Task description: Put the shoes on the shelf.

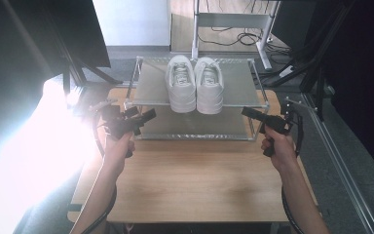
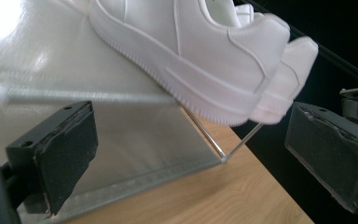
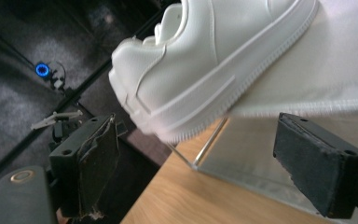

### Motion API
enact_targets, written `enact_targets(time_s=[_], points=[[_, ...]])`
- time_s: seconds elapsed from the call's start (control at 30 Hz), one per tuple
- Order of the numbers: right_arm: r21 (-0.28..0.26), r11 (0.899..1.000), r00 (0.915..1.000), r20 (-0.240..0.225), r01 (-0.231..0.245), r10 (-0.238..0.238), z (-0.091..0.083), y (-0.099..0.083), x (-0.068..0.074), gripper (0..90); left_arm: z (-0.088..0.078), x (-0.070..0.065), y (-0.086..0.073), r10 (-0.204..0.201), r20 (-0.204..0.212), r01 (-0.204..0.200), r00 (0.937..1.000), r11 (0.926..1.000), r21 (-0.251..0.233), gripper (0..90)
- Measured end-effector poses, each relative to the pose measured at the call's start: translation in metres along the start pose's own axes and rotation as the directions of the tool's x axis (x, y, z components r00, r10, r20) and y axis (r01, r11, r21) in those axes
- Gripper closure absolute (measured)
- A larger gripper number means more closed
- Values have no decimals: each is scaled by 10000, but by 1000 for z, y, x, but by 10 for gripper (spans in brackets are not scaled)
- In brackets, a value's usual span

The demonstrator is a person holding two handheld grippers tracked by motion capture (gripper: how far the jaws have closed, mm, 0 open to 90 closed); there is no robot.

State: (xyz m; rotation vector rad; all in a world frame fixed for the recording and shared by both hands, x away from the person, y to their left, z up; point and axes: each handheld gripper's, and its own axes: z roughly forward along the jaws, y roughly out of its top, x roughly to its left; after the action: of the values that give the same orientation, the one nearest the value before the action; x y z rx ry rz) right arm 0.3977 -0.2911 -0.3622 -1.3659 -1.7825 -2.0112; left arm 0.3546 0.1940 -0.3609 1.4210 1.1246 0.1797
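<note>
I hold both hands level: left gripper (image 1: 143, 117) at 9 o'clock, right gripper (image 1: 247, 113) at 3 o'clock of the white leather sneakers (image 1: 195, 84); fingers released, grasping nothing.

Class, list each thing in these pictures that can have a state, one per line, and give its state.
Left shoe: upright on the rack's top shelf, heel overhanging the front edge.
Right shoe: upright beside it, not held.
Shoe rack: standing on the wooden table, lower shelf bare.
Left gripper: open, nothing between its fingers.
Right gripper: open, nothing between its fingers.
</note>
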Motion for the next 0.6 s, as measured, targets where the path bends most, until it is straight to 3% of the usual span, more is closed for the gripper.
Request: enact_targets(time_s=[0.13,0.43,0.6], points=[[182,9996,9996,195,203,-207,-14,-10,-2,105,-11,3,-14,242,-162,-240,9996,9997,100,18],[470,9978,9948,882,475,-515,-42,-32,-11,24,-34,13,-44,358,-427,-347,9984,9990,270,22],[702,9960,9893,1308,552,-641,-56,-46,-15,20,-43,14,-60,777,-679,-740,9947,9957,556,22]])
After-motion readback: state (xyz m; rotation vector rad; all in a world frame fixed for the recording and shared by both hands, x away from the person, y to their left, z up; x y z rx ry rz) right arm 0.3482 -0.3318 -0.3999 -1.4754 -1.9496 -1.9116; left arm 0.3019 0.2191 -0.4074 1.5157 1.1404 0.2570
